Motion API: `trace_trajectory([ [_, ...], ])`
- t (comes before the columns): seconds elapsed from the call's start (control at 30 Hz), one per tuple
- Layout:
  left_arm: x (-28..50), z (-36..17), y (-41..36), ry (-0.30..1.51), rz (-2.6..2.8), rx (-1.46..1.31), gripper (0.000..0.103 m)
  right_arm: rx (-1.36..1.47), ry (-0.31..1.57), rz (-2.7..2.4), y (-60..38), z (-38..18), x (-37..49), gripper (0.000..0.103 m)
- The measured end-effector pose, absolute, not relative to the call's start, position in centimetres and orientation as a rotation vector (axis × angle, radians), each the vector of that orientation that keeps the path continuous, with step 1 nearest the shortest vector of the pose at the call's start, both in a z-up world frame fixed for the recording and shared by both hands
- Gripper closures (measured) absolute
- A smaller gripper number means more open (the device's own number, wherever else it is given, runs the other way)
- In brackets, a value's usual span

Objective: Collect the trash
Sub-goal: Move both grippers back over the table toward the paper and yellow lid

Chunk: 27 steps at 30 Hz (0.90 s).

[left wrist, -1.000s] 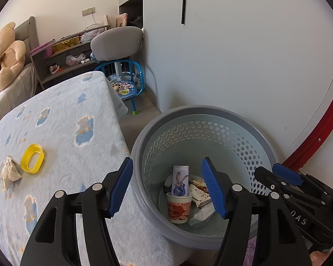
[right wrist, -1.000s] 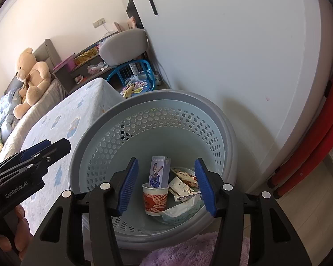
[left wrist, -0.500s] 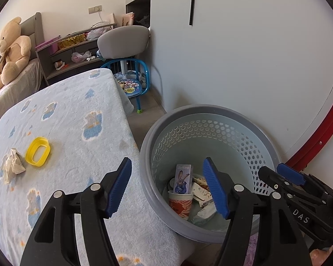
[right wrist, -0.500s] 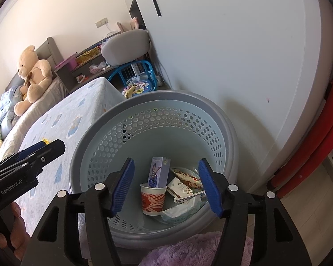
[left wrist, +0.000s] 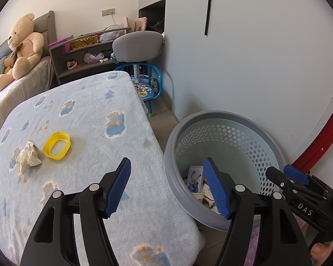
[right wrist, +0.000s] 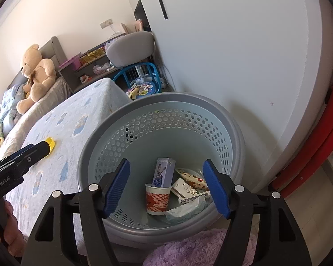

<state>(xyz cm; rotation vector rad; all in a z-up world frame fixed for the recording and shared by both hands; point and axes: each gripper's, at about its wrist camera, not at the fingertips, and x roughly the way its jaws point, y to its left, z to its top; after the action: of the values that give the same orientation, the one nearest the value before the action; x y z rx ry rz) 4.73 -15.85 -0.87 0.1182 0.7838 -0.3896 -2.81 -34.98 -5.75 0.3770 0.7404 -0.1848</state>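
A grey perforated basket [right wrist: 144,110] stands on the floor beside the blue-patterned table [left wrist: 88,115]. In it are a paper cup [right wrist: 158,201], a blue rabbit-print box [right wrist: 163,173], snack wrappers [right wrist: 191,178] and a tissue pack. On the table lie a crumpled tissue [left wrist: 27,157] and a yellow ring-shaped lid [left wrist: 56,148]. My left gripper [left wrist: 168,188] is open and empty over the table's right edge. My right gripper [right wrist: 166,188] is open and empty above the basket, whose rim also shows in the left wrist view [left wrist: 211,114].
A white wall [left wrist: 255,55] stands behind the basket. A red frame [right wrist: 322,133] runs along the right. A small blue chair [left wrist: 144,84], a grey chair, shelves and a teddy bear [left wrist: 22,48] on a bed are farther back. A purple rug [right wrist: 199,246] lies below.
My left gripper has swung left, from over the basket to over the table's edge, so the tissue and yellow lid sit more central. My right gripper has risen slightly above the basket.
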Motion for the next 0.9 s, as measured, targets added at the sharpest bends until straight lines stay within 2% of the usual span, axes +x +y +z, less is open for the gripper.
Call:
trace_trajectory([
  [0.33, 4.5, -0.1, -10.0, 0.759, -0.299, 0.063, 0.037, 0.341, 0.723, -0.103, -31.1, -4.3, -1.6, 0.029],
  [0.9, 5.5, 0.4, 1.6, 0.734, -0.089, -0.005, 0.037, 0.243, 0.731, 0.120, -21.5, -3.1, 4.8, 0.025],
])
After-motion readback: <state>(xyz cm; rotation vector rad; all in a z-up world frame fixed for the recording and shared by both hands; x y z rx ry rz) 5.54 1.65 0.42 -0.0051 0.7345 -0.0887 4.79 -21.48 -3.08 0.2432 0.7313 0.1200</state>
